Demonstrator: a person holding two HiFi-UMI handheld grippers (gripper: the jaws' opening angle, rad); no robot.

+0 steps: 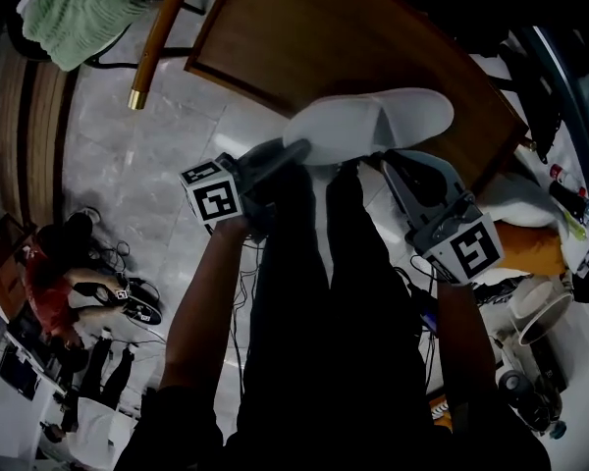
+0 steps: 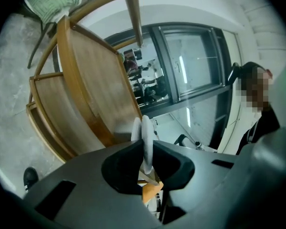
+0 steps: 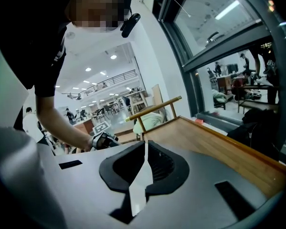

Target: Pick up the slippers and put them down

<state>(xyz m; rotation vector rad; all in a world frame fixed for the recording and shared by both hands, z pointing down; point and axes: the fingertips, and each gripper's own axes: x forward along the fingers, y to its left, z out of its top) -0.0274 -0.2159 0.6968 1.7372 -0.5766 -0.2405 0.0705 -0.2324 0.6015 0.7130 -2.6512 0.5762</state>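
Note:
A white slipper (image 1: 373, 121) hangs in the air over the near edge of the wooden table (image 1: 304, 37), toe to the right. My left gripper (image 1: 299, 150) grips its left end; in the left gripper view the jaws (image 2: 145, 149) are closed on thin white slipper edges (image 2: 146, 128). My right gripper (image 1: 388, 160) comes up under the slipper's near side. In the right gripper view its jaws (image 3: 144, 161) pinch a thin white strip of the slipper (image 3: 140, 185). The slipper's underside is hidden.
A chair with a green cushion (image 1: 79, 8) stands at the far left, its wooden leg (image 1: 152, 42) beside the table. Cups (image 1: 540, 312), bottles and an orange thing (image 1: 530, 248) crowd the right. Cables and a seated person (image 1: 59, 273) are on the grey floor at the left.

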